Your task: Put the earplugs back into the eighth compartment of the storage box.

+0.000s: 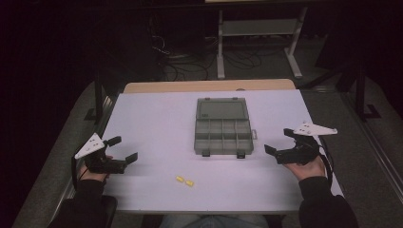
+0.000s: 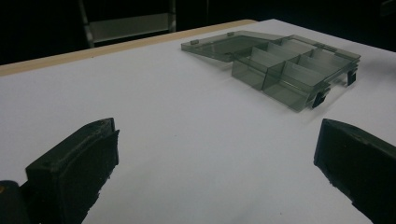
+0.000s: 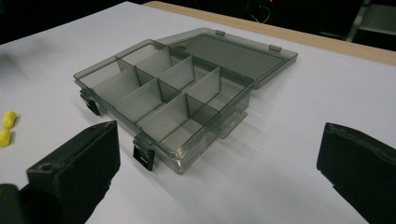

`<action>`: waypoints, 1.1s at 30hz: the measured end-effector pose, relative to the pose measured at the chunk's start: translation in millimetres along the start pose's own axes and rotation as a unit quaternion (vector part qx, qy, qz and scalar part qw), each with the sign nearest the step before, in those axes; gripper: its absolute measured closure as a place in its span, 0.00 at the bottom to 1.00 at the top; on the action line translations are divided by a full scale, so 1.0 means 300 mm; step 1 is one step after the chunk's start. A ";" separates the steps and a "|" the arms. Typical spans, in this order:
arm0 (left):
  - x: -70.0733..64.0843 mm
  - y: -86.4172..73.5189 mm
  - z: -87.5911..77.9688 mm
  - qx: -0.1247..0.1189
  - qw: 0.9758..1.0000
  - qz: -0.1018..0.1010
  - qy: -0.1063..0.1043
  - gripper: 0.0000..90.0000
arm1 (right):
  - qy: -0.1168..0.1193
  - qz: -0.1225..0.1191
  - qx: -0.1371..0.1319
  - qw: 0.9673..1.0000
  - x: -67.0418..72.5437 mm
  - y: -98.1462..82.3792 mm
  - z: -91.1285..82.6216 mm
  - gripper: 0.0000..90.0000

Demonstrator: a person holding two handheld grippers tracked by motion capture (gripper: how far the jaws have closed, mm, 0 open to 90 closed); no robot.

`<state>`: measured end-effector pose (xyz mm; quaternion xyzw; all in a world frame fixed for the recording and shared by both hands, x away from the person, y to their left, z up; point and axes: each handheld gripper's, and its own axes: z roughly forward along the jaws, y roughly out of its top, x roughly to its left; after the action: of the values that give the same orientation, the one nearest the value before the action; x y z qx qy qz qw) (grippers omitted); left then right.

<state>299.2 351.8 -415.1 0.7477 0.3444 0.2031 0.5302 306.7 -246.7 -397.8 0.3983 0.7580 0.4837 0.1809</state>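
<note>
- My left gripper [image 1: 121,149] hovers low over the worktop [image 1: 157,118] at its left edge, fingers [image 2: 74,170] spread wide with nothing but bare white surface between them.
- My right gripper [image 1: 279,141] sits at the worktop's right edge, fingers [image 3: 77,165] just as wide and empty.
- The two grippers point inward toward each other, well apart, with the box [image 1: 223,128] between them and a little farther out.
- The box is smoky clear plastic, lid flung open and lying flat on the worktop on the side away from me; the tray part is split into small compartments, and I see nothing in those that show.
- Along my left fingers the box [image 2: 285,70] lies ahead and off to the right finger's side, well clear of both tips.
- Along my right fingers the box [image 3: 173,93] lies straight ahead, nearer the left finger; its near corner with a dark latch [image 3: 144,156] sits just beyond that fingertip, not touching.
- Two small yellow pieces [image 1: 185,181] lie side by side on the worktop, nearer to me than the box and closer to my left fingers than my right.
- In the right gripper view the pieces [image 3: 6,127] show at the far left edge, outside the left finger and apart from the box.
</note>
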 end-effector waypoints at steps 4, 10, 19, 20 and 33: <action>-0.001 0.000 0.000 -0.001 1.000 -0.001 0.000 0.00 | 0.001 -0.002 0.001 1.000 0.002 -0.001 0.002 0.00; 0.000 0.001 -0.004 -0.007 1.000 -0.006 0.002 0.00 | 0.003 -0.007 -0.002 1.000 0.009 0.001 -0.003 0.00; -0.002 0.001 -0.001 -0.002 1.000 0.001 0.005 0.00 | 0.015 -0.007 0.011 1.000 0.024 0.001 0.009 0.00; -0.002 0.001 -0.001 -0.002 1.000 0.001 0.005 0.00 | 0.017 -0.006 0.011 1.000 0.026 0.003 0.008 0.00; -0.004 0.000 0.001 -0.001 1.000 0.001 0.005 0.00 | 0.034 -0.009 0.017 0.999 0.046 0.037 0.011 0.00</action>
<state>298.6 350.6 -415.0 0.7463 0.3460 0.2076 0.5294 305.1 -231.8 -388.1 0.3779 0.7752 0.4827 0.1525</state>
